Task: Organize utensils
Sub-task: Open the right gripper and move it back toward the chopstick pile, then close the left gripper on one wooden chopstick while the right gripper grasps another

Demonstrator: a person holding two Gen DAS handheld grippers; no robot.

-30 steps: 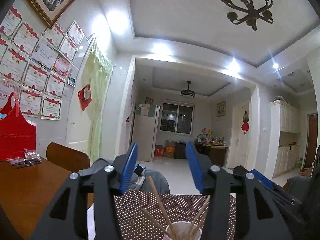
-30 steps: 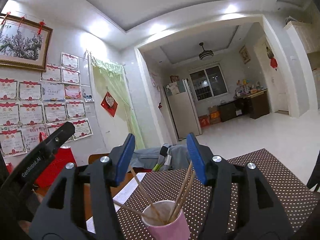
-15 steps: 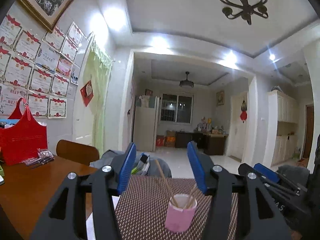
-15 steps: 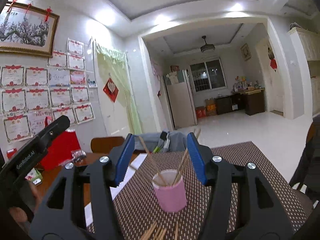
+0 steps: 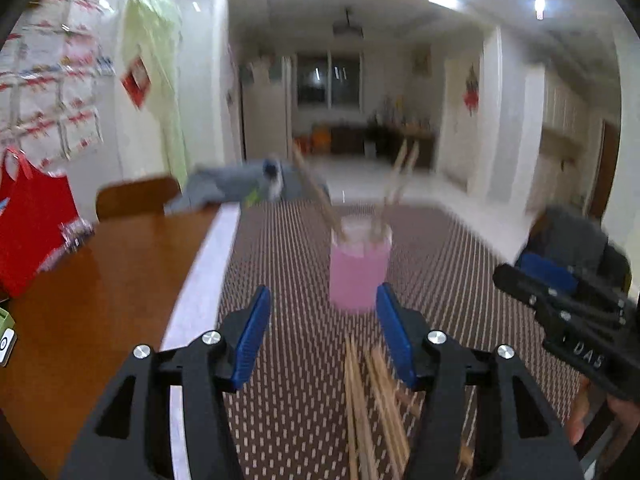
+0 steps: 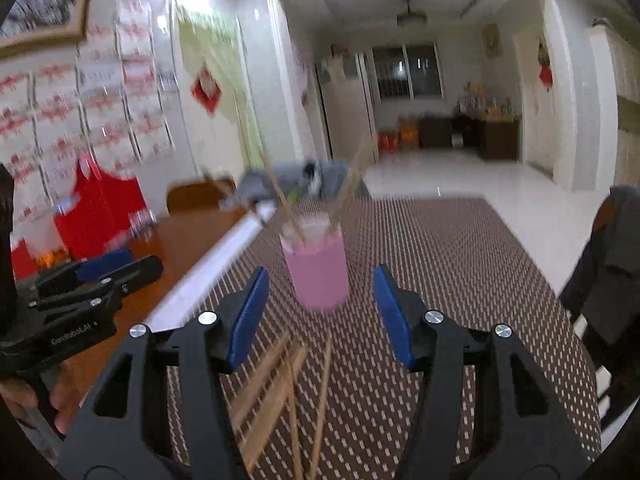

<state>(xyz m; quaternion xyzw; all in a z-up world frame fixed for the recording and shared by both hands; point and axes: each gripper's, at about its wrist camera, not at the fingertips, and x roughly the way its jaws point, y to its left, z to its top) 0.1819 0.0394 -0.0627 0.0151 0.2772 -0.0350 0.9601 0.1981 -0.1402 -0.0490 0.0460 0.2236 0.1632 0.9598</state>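
Observation:
A pink cup [image 5: 359, 267] stands upright on the brown dotted placemat [image 5: 448, 264] and holds a few wooden chopsticks [image 5: 318, 194]. Several loose chopsticks [image 5: 372, 396] lie on the mat in front of the cup. My left gripper [image 5: 322, 334] is open and empty, just short of the cup, over the loose chopsticks. In the right wrist view the cup [image 6: 318, 270] stands ahead of my right gripper [image 6: 320, 316], which is open and empty above loose chopsticks [image 6: 284, 388]. Both views are motion-blurred.
The wooden table [image 5: 92, 292] extends left of the mat, with a red bag [image 5: 34, 216] at the wall. A chair back [image 5: 136, 196] and a grey garment [image 5: 236, 188] stand at the far edge. The other gripper [image 5: 568, 312] is at the right.
Both grippers have tilted downward, so the cup and the loose chopsticks on the mat have come fully into view. Both jaws stay open.

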